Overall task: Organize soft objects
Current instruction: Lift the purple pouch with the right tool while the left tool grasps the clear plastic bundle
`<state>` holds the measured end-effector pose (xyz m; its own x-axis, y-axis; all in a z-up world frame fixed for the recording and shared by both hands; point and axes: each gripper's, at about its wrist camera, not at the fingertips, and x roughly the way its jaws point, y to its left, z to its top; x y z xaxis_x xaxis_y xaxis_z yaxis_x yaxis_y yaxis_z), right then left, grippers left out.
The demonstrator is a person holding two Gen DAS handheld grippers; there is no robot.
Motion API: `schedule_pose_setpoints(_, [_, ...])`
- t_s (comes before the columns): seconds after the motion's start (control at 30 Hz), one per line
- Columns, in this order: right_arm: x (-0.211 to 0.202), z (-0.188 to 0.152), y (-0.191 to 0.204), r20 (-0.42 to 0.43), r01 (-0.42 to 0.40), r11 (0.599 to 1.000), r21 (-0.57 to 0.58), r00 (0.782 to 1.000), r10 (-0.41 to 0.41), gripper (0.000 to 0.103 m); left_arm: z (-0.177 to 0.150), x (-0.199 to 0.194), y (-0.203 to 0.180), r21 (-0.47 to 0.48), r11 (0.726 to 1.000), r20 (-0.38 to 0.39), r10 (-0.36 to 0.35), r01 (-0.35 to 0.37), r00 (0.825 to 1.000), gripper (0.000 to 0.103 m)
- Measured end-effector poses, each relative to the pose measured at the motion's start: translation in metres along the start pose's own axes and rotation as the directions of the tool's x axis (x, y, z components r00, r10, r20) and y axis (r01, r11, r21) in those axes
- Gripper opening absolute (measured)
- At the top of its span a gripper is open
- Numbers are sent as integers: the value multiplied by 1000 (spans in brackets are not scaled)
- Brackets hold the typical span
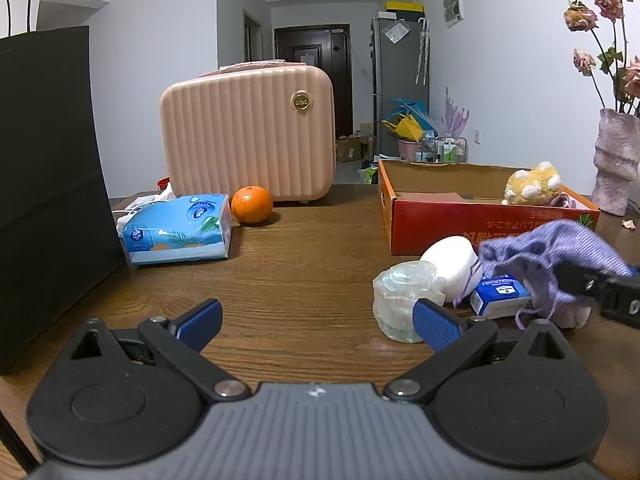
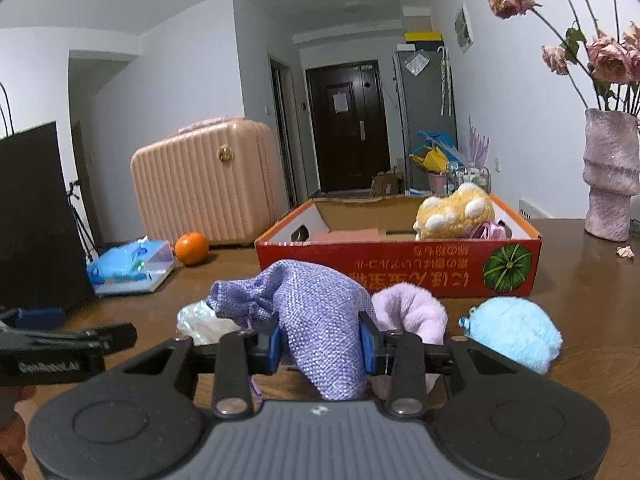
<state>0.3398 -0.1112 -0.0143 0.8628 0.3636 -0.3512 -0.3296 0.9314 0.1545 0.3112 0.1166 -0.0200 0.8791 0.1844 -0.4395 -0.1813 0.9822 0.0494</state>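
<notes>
1. Right gripper (image 2: 323,346): jaws clamped on purple woven pouch (image 2: 316,316), held just above the table (image 2: 580,280), near side of the red cardboard box (image 2: 380,264).
2. Left gripper (image 1: 316,322): jaws spread wide, nothing between them, low over the table.
3. Yellow plush (image 2: 454,212) sits inside the box; blue fluffy toy (image 2: 516,330) and lilac fluffy item (image 2: 412,312) lie before it.

Left gripper (image 1: 318,322): low over the table's near edge, level, pointing toward the far edge.
Left jaws: spread wide, nothing between the 2 blue pads (image 1: 199,319).
Right gripper (image 2: 323,342): low over the table's near right part, level.
Right jaws: closed in, both pads pressing the pouch (image 2: 316,320), which bulges above them.
</notes>
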Motion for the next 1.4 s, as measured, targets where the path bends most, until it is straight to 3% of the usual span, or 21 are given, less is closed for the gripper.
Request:
schedule_pose_setpoints(0.3, [-8,11,-16,68,21,999,39,997,-23,36,2,9,-2,-29,1000,-15,2,-2,1000,103])
schedule_pose_setpoints(0.7, [-14,21,-46,118,57,995,87,991,-67,36,4,24,-29,4,1000,-39,1,-1,999,103])
schedule_pose_setpoints(1.4, [-11,23,-114,98,169,979,118,979,-181,36,10,64,-59,33,999,-94,26,-23,995,103])
